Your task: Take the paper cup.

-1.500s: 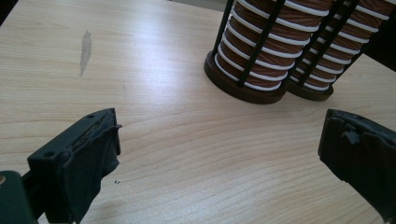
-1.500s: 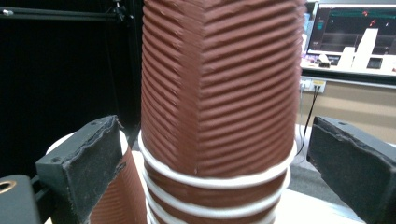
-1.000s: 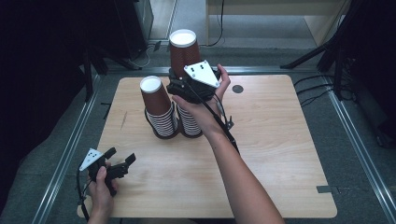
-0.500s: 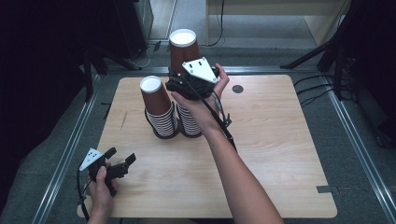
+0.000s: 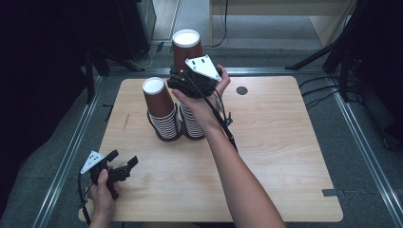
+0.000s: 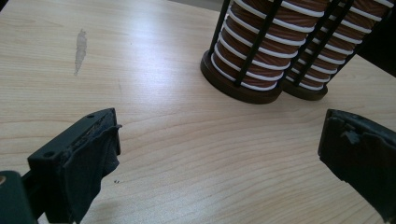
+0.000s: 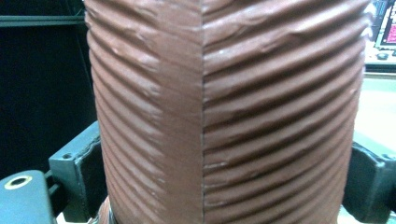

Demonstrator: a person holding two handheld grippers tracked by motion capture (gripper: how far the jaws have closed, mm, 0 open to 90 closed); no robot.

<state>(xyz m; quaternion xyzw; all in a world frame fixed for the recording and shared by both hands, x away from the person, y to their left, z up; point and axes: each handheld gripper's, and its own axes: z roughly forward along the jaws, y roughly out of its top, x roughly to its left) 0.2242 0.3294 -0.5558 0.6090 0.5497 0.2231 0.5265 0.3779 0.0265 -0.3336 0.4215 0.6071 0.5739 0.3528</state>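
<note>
Two stacks of brown ribbed paper cups stand in a black wire holder at the back middle of the table. The right stack's top cup rises above the left stack. My right gripper is shut on that top cup low on its wall. Its jaws have just been closing with the cup between them, and both pads press its sides. My left gripper rests open near the table's front left corner. Nothing is between its jaws, which point toward the holder's base.
The wooden table has a round cable hole at the back right. My right forearm crosses the middle of the table. A metal rail frames the table, with dark equipment and cables behind it.
My right gripper has shifted slightly at the top cup of the right stack. The left hand has stayed still.
</note>
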